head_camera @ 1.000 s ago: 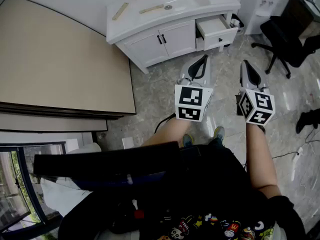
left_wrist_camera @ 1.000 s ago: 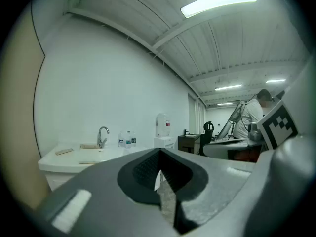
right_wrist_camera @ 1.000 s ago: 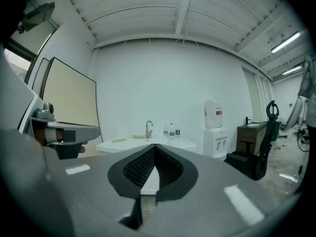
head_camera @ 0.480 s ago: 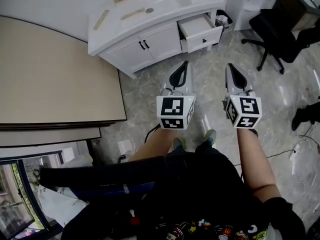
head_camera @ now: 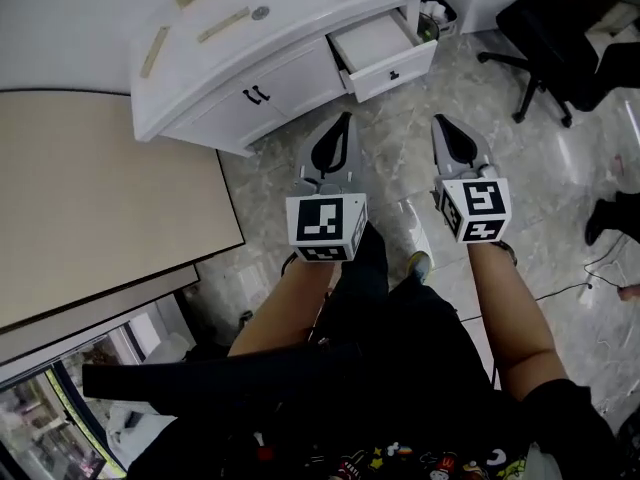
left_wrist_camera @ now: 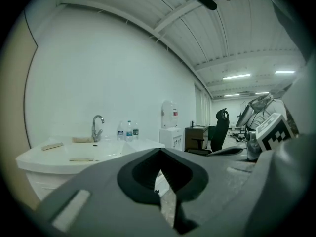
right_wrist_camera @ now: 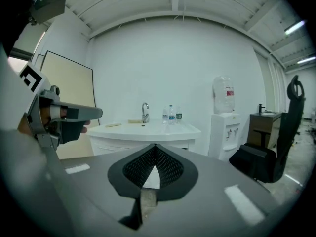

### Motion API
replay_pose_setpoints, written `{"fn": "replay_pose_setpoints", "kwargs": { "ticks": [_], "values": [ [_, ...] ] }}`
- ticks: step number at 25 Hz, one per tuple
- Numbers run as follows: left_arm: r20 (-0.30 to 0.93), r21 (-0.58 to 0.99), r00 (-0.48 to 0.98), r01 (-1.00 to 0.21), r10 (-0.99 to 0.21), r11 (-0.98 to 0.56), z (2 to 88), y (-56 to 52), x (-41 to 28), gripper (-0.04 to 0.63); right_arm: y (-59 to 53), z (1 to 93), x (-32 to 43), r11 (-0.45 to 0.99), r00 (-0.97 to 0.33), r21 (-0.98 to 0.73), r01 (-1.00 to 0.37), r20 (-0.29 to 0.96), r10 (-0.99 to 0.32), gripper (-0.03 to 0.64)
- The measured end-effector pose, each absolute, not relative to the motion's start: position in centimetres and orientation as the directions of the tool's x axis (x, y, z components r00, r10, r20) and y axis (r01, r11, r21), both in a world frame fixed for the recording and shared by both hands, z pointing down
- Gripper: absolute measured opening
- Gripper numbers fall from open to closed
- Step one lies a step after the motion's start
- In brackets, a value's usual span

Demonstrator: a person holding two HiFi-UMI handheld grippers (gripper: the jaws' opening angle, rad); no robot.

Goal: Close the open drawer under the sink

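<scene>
In the head view a white sink cabinet [head_camera: 240, 43] stands at the top, its right-hand drawer [head_camera: 385, 50] pulled open and showing a white inside. Both grippers are held out over the marble floor, short of the cabinet. My left gripper [head_camera: 346, 116] is shut and points at the cabinet doors, left of the drawer. My right gripper [head_camera: 438, 120] is shut too, its tip a little below the drawer front. Neither holds anything. In each gripper view the basin top [left_wrist_camera: 74, 154] [right_wrist_camera: 148, 129] shows above the closed jaw tips [left_wrist_camera: 159, 150] [right_wrist_camera: 155, 145]; the drawer is hidden behind them.
A large beige board [head_camera: 100, 208] lies at the left. A black office chair [head_camera: 560, 38] stands at the right, with a white water dispenser [right_wrist_camera: 224, 107] and a small bin [head_camera: 435, 13] beside the cabinet. Wooden strips [head_camera: 222, 25] and bottles [right_wrist_camera: 171, 114] rest on the basin top.
The person has stepped closer: the cabinet and drawer have slid left and nearer in the head view. Both grippers stay shut and side by side.
</scene>
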State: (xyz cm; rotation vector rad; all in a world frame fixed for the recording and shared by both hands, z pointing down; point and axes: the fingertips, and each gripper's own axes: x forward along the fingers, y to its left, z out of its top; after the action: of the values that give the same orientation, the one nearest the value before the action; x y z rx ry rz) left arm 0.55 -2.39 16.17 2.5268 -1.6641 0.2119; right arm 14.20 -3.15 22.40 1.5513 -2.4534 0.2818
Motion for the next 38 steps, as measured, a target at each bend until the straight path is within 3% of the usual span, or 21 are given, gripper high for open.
{"fn": "replay_pose_setpoints", "kwargs": {
  "ticks": [4,10,13,18,24,27,38],
  "values": [
    [0.159,0.014,0.441,-0.896,-0.884,-0.444,20.0,-9.6,0.2,0.0,-9.9,29.7,13.3,0.404,-0.393,-0.04,-0.914,0.336,-0.856,0.028],
    [0.135,0.025,0.405,-0.914,-0.904,-0.406,31.5,-17.4,1.7,0.0,-19.6,45.6,12.8,0.437,-0.429,-0.067,-0.897,0.373,-0.823,0.029],
    [0.126,0.017,0.358,-0.933,-0.925,-0.359,37.8,-19.3,2.1,0.0,-22.7,52.1,12.4,0.486,-0.474,-0.065,-0.872,0.362,-0.803,0.108],
    [0.119,0.022,0.304,-0.952,-0.945,-0.304,45.4,-21.1,1.7,0.0,-26.2,59.2,12.0,0.509,-0.494,-0.053,-0.859,0.343,-0.799,0.118],
    [0.163,-0.012,0.318,-0.946,-0.934,-0.324,50.0,-22.4,1.7,0.0,-28.4,62.7,11.0,0.516,-0.502,-0.051,-0.855,0.328,-0.8,0.113],
    [0.184,-0.011,0.327,-0.942,-0.927,-0.334,50.8,-22.4,1.6,0.0,-28.9,62.8,10.7,0.503,-0.487,-0.042,-0.863,0.331,-0.808,0.067],
    [0.213,-0.036,0.313,-0.944,-0.925,-0.328,52.5,-24.4,-1.1,0.0,-32.6,62.8,8.7,0.488,-0.477,-0.05,-0.872,0.318,-0.82,0.072]
  ]
}}
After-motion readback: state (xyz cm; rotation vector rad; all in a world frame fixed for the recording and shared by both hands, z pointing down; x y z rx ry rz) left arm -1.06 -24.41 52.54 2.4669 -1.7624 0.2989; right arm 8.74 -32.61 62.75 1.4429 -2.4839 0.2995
